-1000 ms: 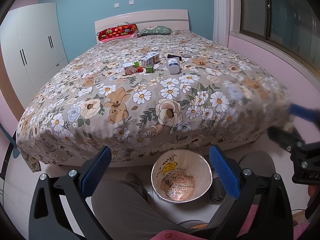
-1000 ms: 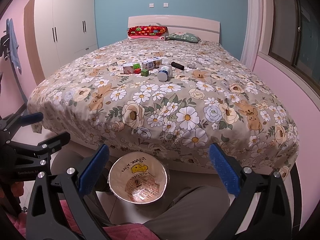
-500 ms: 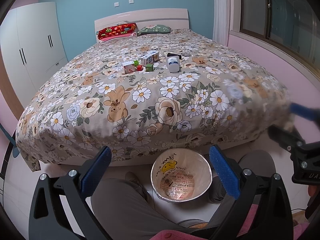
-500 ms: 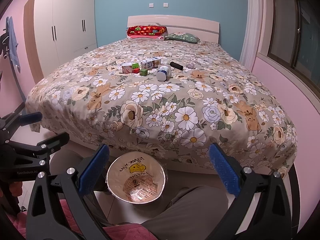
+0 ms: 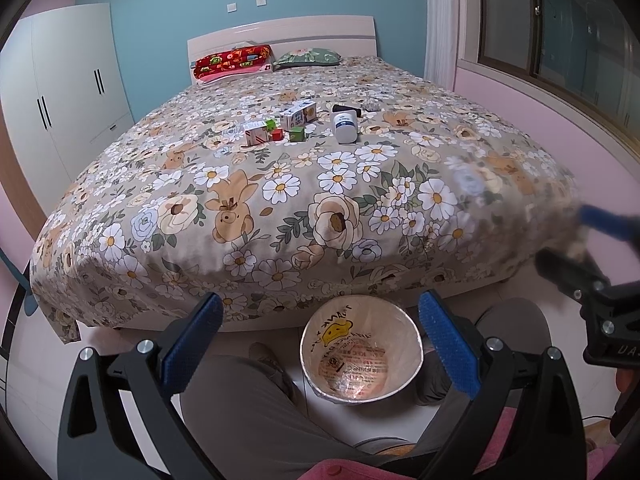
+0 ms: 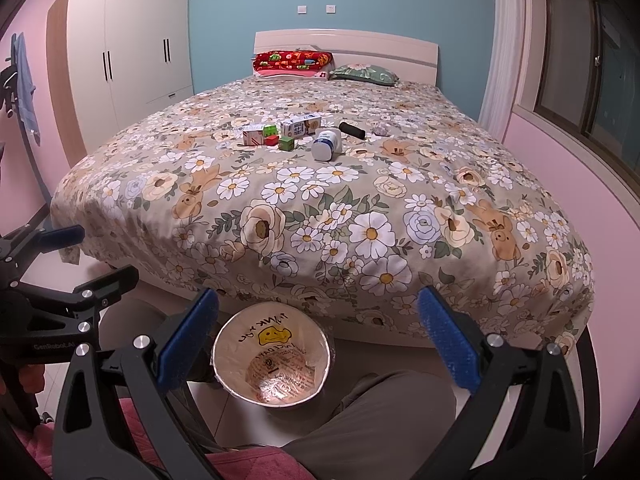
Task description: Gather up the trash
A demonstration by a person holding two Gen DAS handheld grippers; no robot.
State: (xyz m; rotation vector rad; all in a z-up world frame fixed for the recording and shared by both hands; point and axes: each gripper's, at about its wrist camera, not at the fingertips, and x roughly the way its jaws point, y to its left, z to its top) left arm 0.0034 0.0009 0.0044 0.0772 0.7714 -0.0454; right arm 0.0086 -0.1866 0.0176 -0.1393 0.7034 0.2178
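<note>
Both tongs gaping wide, nothing in them, hovering over the lined bin at the foot of the bed.

Left tongs (image 5: 320, 344) and right tongs (image 6: 318, 340) hang above my knees; between them on the floor sits the trash bin (image 6: 272, 364), its bag printed with a yellow smiley and writing too warped to read. Up on the floral bed (image 6: 320, 208) lies the litter: two small cartons (image 6: 300, 125), coloured cubes (image 6: 286, 143), a white bottle (image 6: 327, 144) on its side, a black cylinder (image 6: 352, 130). Only my right view catches "GenRobot.AI" on the other tongs' body and the blue cloth (image 6: 25, 92) hanging on the left wall.
</note>
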